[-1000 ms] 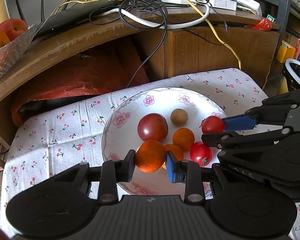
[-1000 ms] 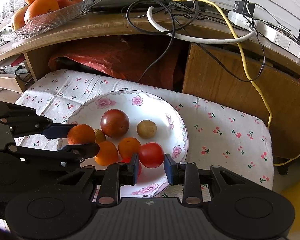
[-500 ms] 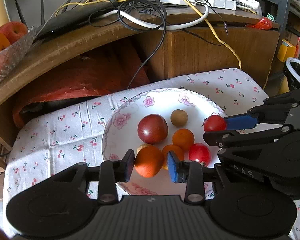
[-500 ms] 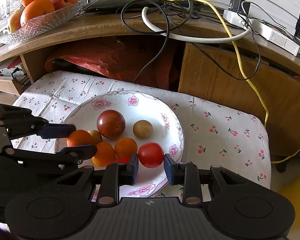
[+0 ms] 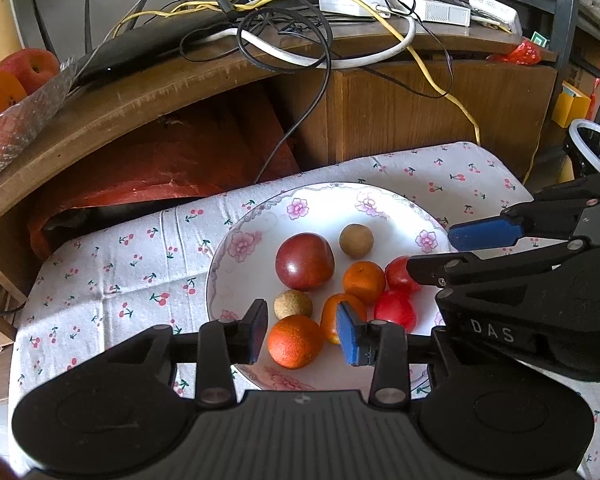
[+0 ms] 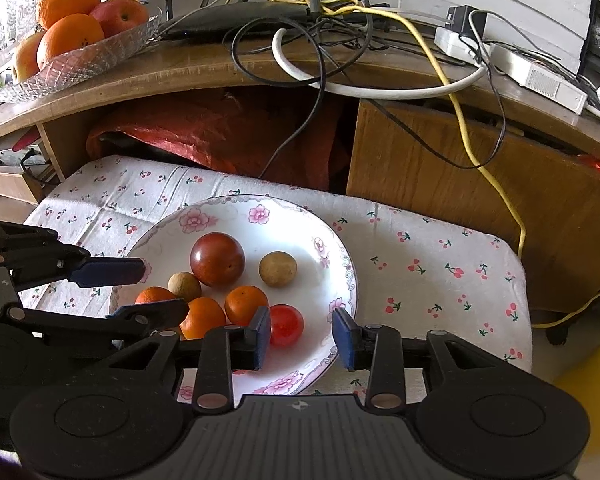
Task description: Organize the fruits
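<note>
Showing release: left claw point(image 5: 302, 332) and right claw point(image 6: 301, 336), each gripping fruit a second ago, now gape empty, orange point(image 5: 295, 341) and tomato point(image 6: 286, 325) resting low-centre on plate point(image 5: 328, 204), both placements apparently complete.

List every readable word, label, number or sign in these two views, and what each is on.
"DAS": raised letters on the black body of the right gripper, seen from the left wrist view.
Sticker on an orange in the glass bowl: too small to read.
White label on a device at the shelf's far right: blurred, unreadable.
</note>
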### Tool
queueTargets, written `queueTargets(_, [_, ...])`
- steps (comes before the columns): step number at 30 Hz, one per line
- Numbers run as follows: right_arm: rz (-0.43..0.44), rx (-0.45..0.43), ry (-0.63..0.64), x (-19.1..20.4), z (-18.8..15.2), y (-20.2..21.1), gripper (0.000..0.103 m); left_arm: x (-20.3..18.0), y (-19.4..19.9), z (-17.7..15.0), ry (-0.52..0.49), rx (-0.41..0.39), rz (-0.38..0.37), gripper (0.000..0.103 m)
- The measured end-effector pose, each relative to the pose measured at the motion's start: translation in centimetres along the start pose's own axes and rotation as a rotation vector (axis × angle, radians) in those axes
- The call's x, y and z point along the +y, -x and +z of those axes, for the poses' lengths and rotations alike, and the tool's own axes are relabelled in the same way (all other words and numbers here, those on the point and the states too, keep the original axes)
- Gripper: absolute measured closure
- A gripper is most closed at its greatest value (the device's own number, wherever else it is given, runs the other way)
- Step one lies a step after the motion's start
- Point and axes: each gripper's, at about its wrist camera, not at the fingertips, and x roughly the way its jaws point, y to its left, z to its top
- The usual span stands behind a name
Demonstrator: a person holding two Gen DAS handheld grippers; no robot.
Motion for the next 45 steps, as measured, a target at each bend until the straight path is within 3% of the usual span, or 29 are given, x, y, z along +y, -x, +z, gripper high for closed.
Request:
queueTargets(8, [-0.009,-0.014,-0.002,0.2,0.0,1.0,0.069,0.0,0.9,0.0,0.005,-0.015,0.011,0.053])
queueTargets(31, [-0.043,-0.041,-0.052,-0.2,-1.8,5.4,0.066,0.0,4.2,-1.2,0.056,-0.067,0.052,0.033])
queueTargets(45, [-0.048,-0.034,-0.080,1.1,-4.0,7.9,0.062,-0.1,6.8,-3.9,0.071,-0.083,0.110,0.008])
